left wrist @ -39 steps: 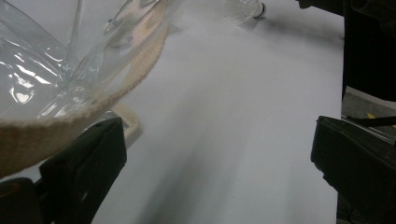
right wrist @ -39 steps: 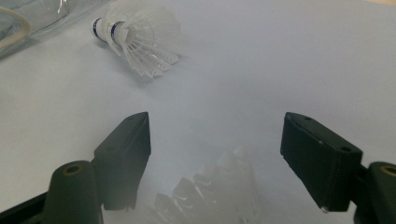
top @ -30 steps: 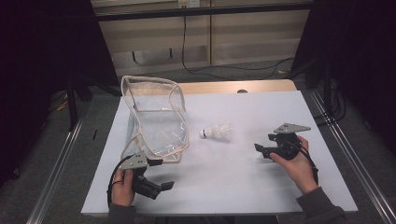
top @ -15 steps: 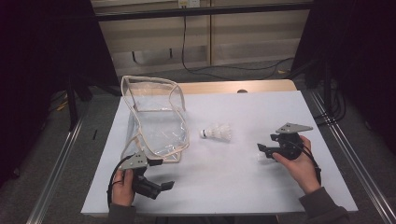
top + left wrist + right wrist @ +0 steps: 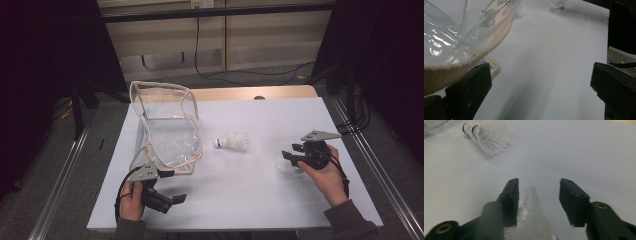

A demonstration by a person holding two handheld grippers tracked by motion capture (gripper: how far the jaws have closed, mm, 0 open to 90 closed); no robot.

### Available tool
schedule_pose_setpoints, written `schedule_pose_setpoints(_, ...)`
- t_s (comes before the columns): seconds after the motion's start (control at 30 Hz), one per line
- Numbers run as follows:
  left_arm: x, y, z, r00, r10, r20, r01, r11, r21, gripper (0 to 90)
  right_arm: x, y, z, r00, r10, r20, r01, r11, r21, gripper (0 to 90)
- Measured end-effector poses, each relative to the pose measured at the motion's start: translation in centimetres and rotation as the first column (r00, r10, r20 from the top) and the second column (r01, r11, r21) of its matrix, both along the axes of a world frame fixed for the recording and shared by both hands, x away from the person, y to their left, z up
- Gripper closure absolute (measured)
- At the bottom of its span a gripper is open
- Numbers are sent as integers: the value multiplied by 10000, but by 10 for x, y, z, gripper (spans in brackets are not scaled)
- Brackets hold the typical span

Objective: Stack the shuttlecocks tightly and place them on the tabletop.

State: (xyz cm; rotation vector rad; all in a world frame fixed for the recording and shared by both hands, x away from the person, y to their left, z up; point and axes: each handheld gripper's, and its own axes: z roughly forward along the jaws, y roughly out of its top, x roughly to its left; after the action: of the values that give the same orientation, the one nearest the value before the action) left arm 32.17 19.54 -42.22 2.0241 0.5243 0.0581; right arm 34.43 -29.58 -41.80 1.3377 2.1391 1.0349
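Shuttlecock (image 5: 233, 142), white with dark-banded cork, lying on its side on white table (image 5: 260, 190), just right of clear bag, well apart from both grippers. Second shuttlecock (image 5: 531, 217), translucent, lying between jaws of right gripper (image 5: 286, 158); jaws just closing, one pad against feathers, other pad apart, grip not made. Clear bag (image 5: 167, 127) with cream trim, standing open at table's left. Left gripper (image 5: 172, 187) near bag's front corner, jaws spread wide, nothing between, trim (image 5: 461, 66) lying over one jaw.
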Motion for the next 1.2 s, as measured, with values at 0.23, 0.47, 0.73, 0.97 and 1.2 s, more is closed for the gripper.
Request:
schedule_pose_setpoints(0.23, 0, 0, 0, 10000, -3, 0, 3, 10000, -4, 35, -1, -4, 4, 9999, -60, 90, 60, 10000, -27, 772)
schedule_pose_setpoints(0.47, 0, 0, 0, 10000, 3, 7, -3, 10000, 23, 35, -2, -6, 5, 9996, -77, 285, 75, 10000, 54, 859)
schedule_pose_setpoints(0.73, 0, -1, 0, 10000, -28, 22, 28, 10000, 1, 35, 0, 8, 8, 9979, 541, 344, -567, 9951, 811, 865)
schedule_pose_setpoints(0.97, 1, -1, 0, 10000, -26, 20, 26, 10000, 27, 36, 4, 33, 9, 9912, 1191, 578, -1243, 9877, 954, 861)
schedule_pose_setpoints(1.2, 1, -1, 0, 10000, -37, 16, 37, 10000, 33, 37, 8, 52, 5, 9843, 1644, 641, -1699, 9810, 938, 861)
